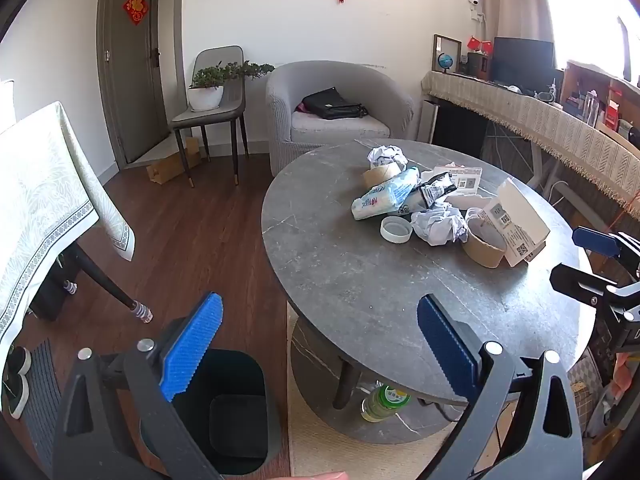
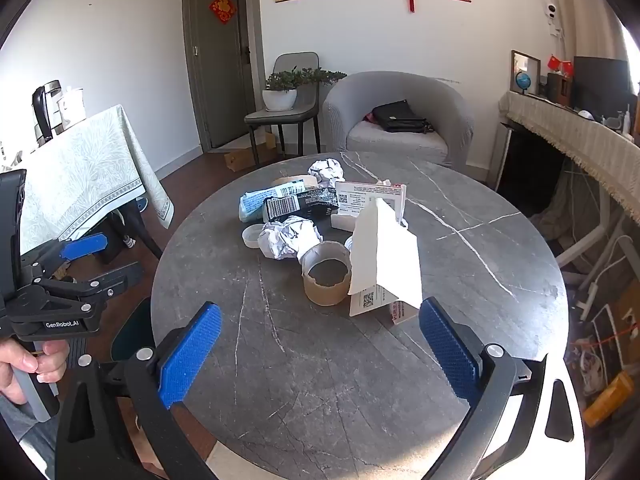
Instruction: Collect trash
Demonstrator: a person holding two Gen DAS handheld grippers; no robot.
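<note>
- right gripper (image 2: 320, 350) jaws wide apart, nothing between them, over near edge of round grey table (image 2: 500, 264)
- trash pile mid-table: cardboard tape roll (image 2: 326, 280) upright, touching white folded box (image 2: 386, 256) on its right
- crumpled paper (image 2: 288, 236) just behind roll; white lid (image 2: 252, 236) beside it
- black barcode wrapper (image 2: 300, 202), blue-white packet (image 2: 256, 200) further back
- left gripper (image 2: 86, 258) at left edge, jaws apart, hand (image 2: 28, 364) on its grip
</note>
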